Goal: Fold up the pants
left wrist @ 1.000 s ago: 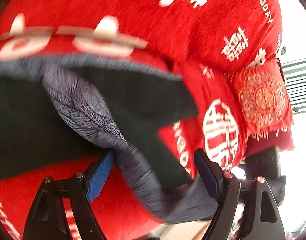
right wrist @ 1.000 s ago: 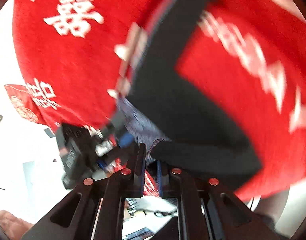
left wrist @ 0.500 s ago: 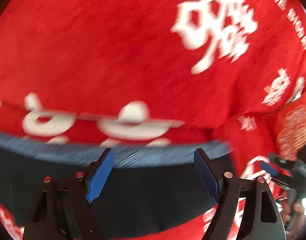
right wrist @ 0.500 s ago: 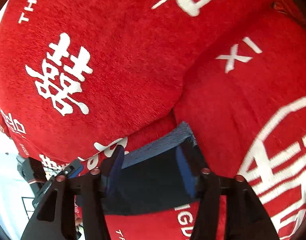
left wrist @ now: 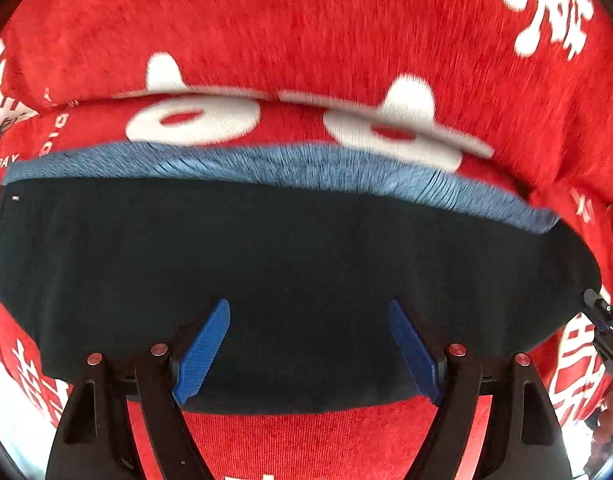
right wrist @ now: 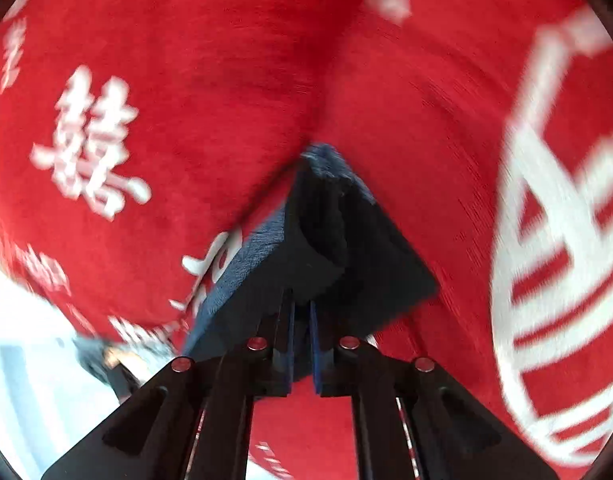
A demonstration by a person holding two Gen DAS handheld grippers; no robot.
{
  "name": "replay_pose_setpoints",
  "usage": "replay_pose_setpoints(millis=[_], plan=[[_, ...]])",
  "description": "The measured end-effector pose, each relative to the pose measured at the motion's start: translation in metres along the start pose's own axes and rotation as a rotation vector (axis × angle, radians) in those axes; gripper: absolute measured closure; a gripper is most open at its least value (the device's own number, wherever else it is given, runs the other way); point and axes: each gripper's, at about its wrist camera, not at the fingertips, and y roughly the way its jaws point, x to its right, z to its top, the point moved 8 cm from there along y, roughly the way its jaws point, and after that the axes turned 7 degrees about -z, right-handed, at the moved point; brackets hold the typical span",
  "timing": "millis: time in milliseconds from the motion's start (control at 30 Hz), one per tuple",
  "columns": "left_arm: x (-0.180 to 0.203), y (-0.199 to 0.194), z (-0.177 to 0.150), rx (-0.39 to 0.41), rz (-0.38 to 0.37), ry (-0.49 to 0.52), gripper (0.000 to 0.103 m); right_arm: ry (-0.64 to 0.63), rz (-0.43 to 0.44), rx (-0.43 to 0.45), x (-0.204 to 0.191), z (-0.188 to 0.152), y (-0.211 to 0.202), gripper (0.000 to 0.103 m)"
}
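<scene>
Our right claw [right wrist: 301,344] pinches an end of the dark navy, blue-banded folded pants [left wrist: 290,264]; their long axis runs crosswise ahead of our spread-apart left claw [left wrist: 308,344], on red printed bedding [left wrist: 306,40].

Both wrist cameras look forward along their fingers, very close to the red blanket [left wrist: 306,32]. Both views share the dark pants [left wrist: 290,264], mid-frame; the right view is blurred, seemingly nearer still.
</scene>
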Motion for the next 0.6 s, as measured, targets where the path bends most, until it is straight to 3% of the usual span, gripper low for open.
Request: replay_pose_setpoints(millis=[67, 133, 167, 200, 267, 367, 433, 467, 500, 600], plan=[[0.001, 0.002, 0.001, -0.007, 0.014, -0.004, 0.020, 0.032, -0.060, -0.051, 0.012, -0.006, 0.012, 0.091], [0.001, -0.006, 0.007, 0.027, 0.014, 0.007, 0.020, 0.101, -0.051, -0.078, 0.028, -0.016, 0.013, 0.083], [0.000, -0.007, 0.008, 0.037, 0.020, 0.014, 0.020, 0.126, -0.013, -0.067, 0.031, -0.020, 0.010, 0.071], [-0.004, -0.003, 0.007, 0.031, 0.027, 0.019, 0.020, 0.135, 0.002, -0.057, 0.032, -0.021, 0.009, 0.051], [-0.011, 0.006, 0.005, 0.004, 0.038, 0.008, 0.020, 0.149, 0.034, -0.038, 0.034, -0.021, 0.013, 0.039], [-0.019, 0.019, 0.003, 0.013, 0.043, -0.012, 0.020, 0.205, 0.090, -0.055, 0.040, -0.018, 0.041, 0.039], [-0.015, 0.019, 0.004, 0.024, 0.066, 0.015, 0.019, 0.253, 0.135, -0.055, 0.040, -0.013, 0.056, 0.057], [-0.015, 0.018, 0.004, 0.020, 0.068, 0.018, 0.019, 0.269, 0.144, -0.066, 0.040, -0.011, 0.058, 0.079], [-0.012, 0.017, 0.004, 0.007, 0.060, 0.013, 0.019, 0.295, 0.155, -0.072, 0.036, -0.011, 0.058, 0.088], [-0.007, 0.001, 0.004, 0.011, 0.024, 0.016, 0.019, 0.246, 0.200, -0.027, 0.011, -0.009, 0.028, 0.090]])
